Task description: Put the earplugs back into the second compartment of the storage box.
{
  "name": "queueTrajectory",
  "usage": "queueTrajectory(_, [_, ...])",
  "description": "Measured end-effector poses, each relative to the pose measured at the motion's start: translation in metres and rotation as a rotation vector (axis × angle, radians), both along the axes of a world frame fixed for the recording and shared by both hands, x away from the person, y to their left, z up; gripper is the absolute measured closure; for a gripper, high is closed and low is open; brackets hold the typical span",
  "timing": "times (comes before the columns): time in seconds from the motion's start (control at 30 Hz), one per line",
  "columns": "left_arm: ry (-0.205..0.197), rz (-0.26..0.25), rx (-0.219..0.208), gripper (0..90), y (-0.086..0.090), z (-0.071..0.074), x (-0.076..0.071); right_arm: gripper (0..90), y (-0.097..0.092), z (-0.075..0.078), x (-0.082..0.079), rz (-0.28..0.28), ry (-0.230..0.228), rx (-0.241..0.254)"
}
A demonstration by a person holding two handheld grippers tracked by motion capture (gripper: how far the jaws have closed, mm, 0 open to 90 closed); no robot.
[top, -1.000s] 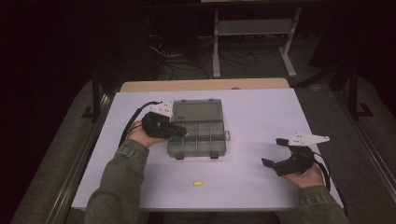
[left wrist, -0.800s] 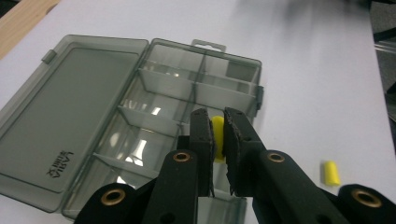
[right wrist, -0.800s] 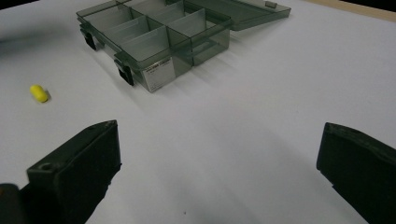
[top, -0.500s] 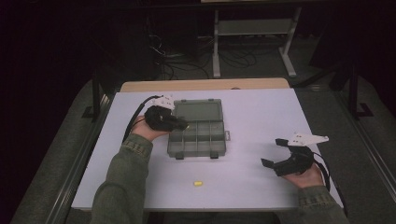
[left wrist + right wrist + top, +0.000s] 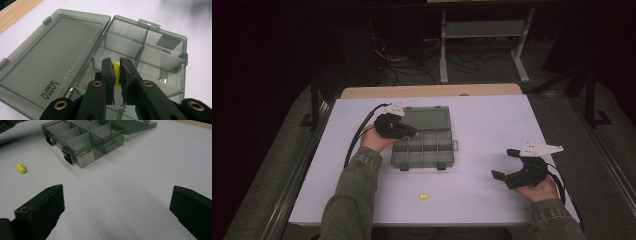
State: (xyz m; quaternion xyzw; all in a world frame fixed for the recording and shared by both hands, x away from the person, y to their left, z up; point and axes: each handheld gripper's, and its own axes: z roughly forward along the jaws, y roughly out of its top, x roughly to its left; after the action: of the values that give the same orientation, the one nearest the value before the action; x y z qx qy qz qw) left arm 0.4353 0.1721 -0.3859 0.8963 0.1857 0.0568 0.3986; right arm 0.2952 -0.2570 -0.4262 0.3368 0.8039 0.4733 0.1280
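Observation:
A smoky grey compartment box (image 5: 427, 150) lies open mid-table, its lid (image 5: 50, 60) folded flat toward the far side. My left gripper (image 5: 410, 134) hangs over the box's left compartments, shut on a small yellow piece (image 5: 116, 72) pinched between its pads (image 5: 108, 72). Below it are the dividers (image 5: 140, 53) of the box. A second yellow piece (image 5: 424, 196) lies loose on the white table in front of the box, also seen as a yellow piece (image 5: 21, 168) in the right gripper view. My right gripper (image 5: 504, 164) rests low at the right, open, nothing between its jaws (image 5: 117, 202).
The white tabletop (image 5: 492, 125) ends at a wooden strip (image 5: 432, 91) on the far side. Metal rails run along both sides. A shelf stand (image 5: 484, 30) and cables sit on the dark floor beyond. The box (image 5: 85, 142) has two latches on its near edge.
My left gripper has moved right and down, from the box's left edge to over its compartments, with the yellow piece in it. The right gripper has stayed still.

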Motion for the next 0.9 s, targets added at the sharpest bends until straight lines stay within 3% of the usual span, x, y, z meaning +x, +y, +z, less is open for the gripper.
queueTrajectory(0.13, [0.022,-0.011,0.020,77.9,-0.003,-0.005,0.001,0.0,0.000,0.000,0.000,0.000,0.001,-0.001])
queueTrajectory(0.2, [0.029,-0.008,0.016,66.8,-0.003,-0.006,0.002,0.0,0.000,0.000,0.000,-0.001,0.002,-0.001])
queueTrajectory(0.23, [0.036,-0.005,0.002,66.8,-0.003,-0.006,0.002,0.0,0.000,0.000,0.000,-0.001,0.002,-0.001])
queueTrajectory(0.3, [0.047,0.007,-0.038,57.7,-0.001,-0.005,0.003,0.0,0.000,0.000,0.000,-0.001,0.001,-0.001])
queueTrajectory(0.37, [0.053,0.010,-0.051,55.1,0.000,-0.004,0.003,0.0,0.000,0.000,0.000,-0.001,0.001,-0.001])
queueTrajectory(0.43, [0.048,0.009,-0.056,42.8,0.001,-0.002,0.001,0.0,0.000,0.000,0.000,-0.002,0.001,0.000])
queueTrajectory(0.5, [0.038,0.006,-0.041,38.2,0.001,0.001,-0.002,0.0,0.000,0.000,0.000,-0.002,0.000,0.000])
queueTrajectory(0.53, [0.016,0.015,-0.013,25.3,-0.002,0.002,-0.006,0.0,0.000,0.000,0.000,-0.002,0.000,0.000])
queueTrajectory(0.57, [0.016,0.015,-0.013,19.4,-0.002,0.002,-0.006,0.0,0.000,0.000,0.000,-0.002,0.000,0.000])
queueTrajectory(0.7, [0.020,0.004,-0.007,10.8,-0.004,0.002,-0.013,0.0,0.000,0.000,-0.001,-0.005,-0.004,-0.001])
queueTrajectory(0.8, [0.013,0.012,-0.030,1.7,-0.004,0.005,-0.018,0.0,-0.001,0.000,-0.001,-0.006,-0.003,0.001])
queueTrajectory(0.9, [0.002,0.017,-0.058,0.0,-0.002,0.008,-0.023,0.0,-0.001,0.001,-0.001,-0.007,-0.004,0.002])
